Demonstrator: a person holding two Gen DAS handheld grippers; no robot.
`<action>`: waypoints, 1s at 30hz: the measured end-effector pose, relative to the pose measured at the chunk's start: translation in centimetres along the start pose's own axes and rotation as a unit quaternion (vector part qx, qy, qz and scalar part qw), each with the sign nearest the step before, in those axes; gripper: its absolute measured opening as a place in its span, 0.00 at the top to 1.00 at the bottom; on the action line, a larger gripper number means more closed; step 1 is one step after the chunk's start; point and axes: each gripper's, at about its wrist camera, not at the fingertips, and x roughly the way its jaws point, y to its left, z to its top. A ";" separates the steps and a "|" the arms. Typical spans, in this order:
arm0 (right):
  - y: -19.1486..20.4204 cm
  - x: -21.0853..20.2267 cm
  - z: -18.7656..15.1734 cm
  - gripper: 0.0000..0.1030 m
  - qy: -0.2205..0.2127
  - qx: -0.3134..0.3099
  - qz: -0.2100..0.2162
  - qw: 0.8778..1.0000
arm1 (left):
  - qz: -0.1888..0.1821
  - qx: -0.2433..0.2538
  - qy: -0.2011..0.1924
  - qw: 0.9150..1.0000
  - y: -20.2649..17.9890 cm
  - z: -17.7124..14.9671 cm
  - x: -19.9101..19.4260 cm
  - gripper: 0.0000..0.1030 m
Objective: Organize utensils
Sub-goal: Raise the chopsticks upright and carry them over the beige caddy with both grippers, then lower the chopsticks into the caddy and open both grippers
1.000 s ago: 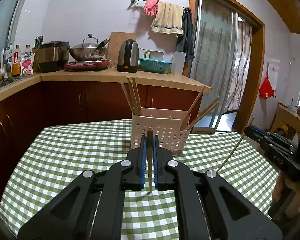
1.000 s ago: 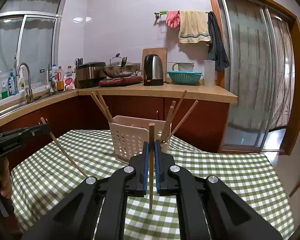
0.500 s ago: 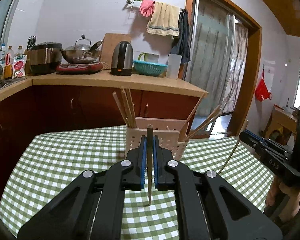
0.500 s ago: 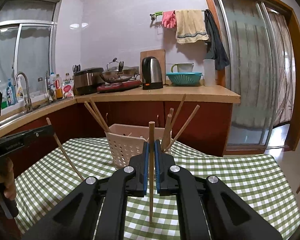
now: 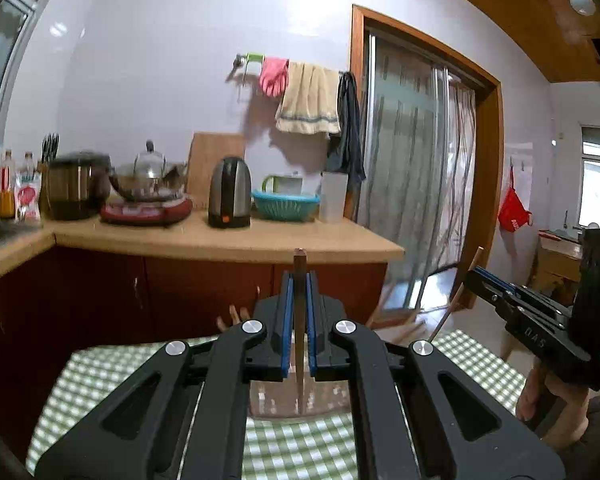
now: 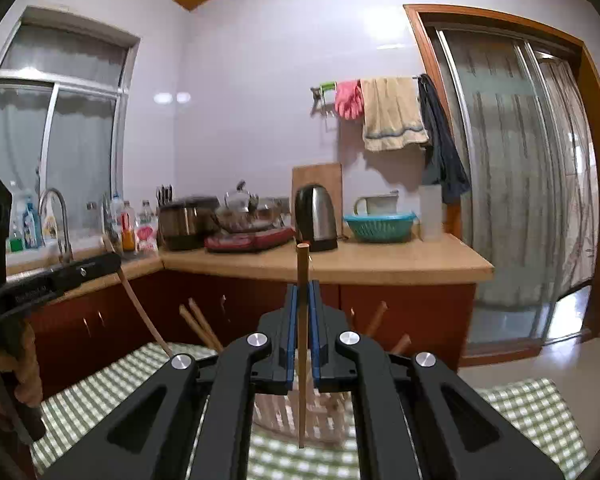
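Left wrist view: a dark chopstick (image 5: 299,344) stands upright, clamped between the blue pads of the left gripper (image 5: 299,292), above a pale slotted utensil basket (image 5: 288,400) on the green-checked tablecloth (image 5: 100,376). Right wrist view: a light wooden chopstick (image 6: 302,340) is pinched upright in the closed right gripper (image 6: 303,292), over the same basket (image 6: 320,416), where other chopsticks (image 6: 200,324) lean. Behind lies the kitchen counter (image 6: 380,264) with a kettle (image 6: 315,218).
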 end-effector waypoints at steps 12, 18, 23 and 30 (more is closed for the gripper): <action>-0.2 4.8 2.0 0.94 -0.048 -0.020 -0.010 0.999 | 0.033 0.014 -0.055 0.998 0.1 2.8 4.8 0.94; -0.9 6.4 0.2 0.94 -0.029 -0.020 -0.023 0.999 | 0.035 0.013 -0.030 0.999 0.5 1.3 8.1 0.94; -1.5 7.9 -2.3 0.94 0.000 -0.013 -0.027 1.000 | 0.033 0.007 -0.004 0.999 0.9 -1.1 10.3 0.94; -1.4 9.4 -5.3 0.94 0.036 -0.012 -0.031 0.999 | 0.036 0.002 0.021 0.999 1.6 -4.4 12.2 0.94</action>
